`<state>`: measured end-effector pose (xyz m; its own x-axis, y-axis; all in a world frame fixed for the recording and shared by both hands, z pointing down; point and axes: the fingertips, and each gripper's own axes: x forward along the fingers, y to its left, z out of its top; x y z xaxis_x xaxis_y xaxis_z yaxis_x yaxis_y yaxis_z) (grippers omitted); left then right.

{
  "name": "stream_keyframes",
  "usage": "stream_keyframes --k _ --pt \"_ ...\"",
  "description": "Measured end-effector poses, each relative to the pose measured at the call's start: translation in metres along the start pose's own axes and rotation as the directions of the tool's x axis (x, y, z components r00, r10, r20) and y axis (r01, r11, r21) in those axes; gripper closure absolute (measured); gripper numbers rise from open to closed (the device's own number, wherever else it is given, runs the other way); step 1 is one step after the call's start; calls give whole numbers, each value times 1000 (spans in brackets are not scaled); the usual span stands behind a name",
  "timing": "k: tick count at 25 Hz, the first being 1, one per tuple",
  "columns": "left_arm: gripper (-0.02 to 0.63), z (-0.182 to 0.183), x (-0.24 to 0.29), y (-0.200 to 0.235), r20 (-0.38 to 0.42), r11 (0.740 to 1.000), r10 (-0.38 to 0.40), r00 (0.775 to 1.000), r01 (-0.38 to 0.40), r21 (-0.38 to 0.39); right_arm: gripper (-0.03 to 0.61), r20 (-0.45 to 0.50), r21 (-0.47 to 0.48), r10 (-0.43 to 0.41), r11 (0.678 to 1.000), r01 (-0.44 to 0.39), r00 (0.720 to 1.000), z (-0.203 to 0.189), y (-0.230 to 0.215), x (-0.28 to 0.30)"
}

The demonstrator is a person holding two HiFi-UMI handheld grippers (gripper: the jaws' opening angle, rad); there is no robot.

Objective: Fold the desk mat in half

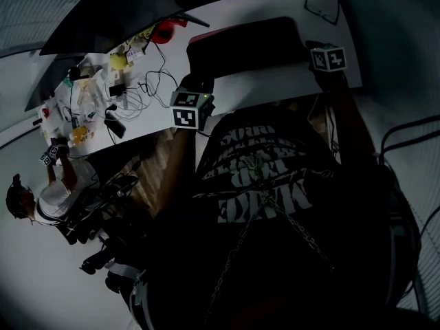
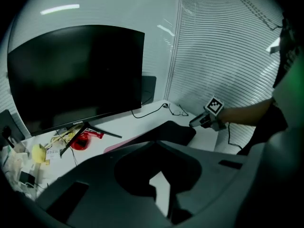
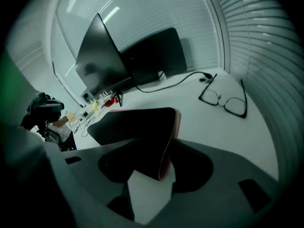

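The desk mat (image 1: pixel 244 47), black with a pink underside, lies doubled over on the white desk (image 1: pixel 275 84). My left gripper (image 1: pixel 197 82) is at the mat's near left corner. In the left gripper view its jaws (image 2: pixel 159 184) are closed, and the mat's dark edge (image 2: pixel 166 132) runs into them. My right gripper (image 1: pixel 317 55) is at the mat's right end. In the right gripper view the jaws (image 3: pixel 152 184) stand apart, with the mat's raised corner (image 3: pixel 164 163) loose between them and its pink edge showing.
A large dark monitor (image 2: pixel 71 75) stands at the back of the desk, with a red item (image 2: pixel 83 140) by its foot. Glasses (image 3: pixel 223 99) and a black cable (image 3: pixel 180 82) lie beyond the mat. Wires and small clutter (image 1: pixel 96 91) cover the desk's left end. Another person (image 1: pixel 48 194) is at the far left.
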<state>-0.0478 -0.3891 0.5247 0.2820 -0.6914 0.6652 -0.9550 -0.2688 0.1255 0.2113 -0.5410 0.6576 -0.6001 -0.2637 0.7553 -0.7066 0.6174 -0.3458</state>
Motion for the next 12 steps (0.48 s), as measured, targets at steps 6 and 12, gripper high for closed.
stream_keyframes --k 6,12 --pt "606 -16 -3 12 -44 998 25 999 -27 -54 362 -217 54 149 989 -140 965 -25 -5 43" --pt "606 -10 10 5 -78 999 -18 997 20 29 487 -171 23 258 966 -257 951 -13 -2 45"
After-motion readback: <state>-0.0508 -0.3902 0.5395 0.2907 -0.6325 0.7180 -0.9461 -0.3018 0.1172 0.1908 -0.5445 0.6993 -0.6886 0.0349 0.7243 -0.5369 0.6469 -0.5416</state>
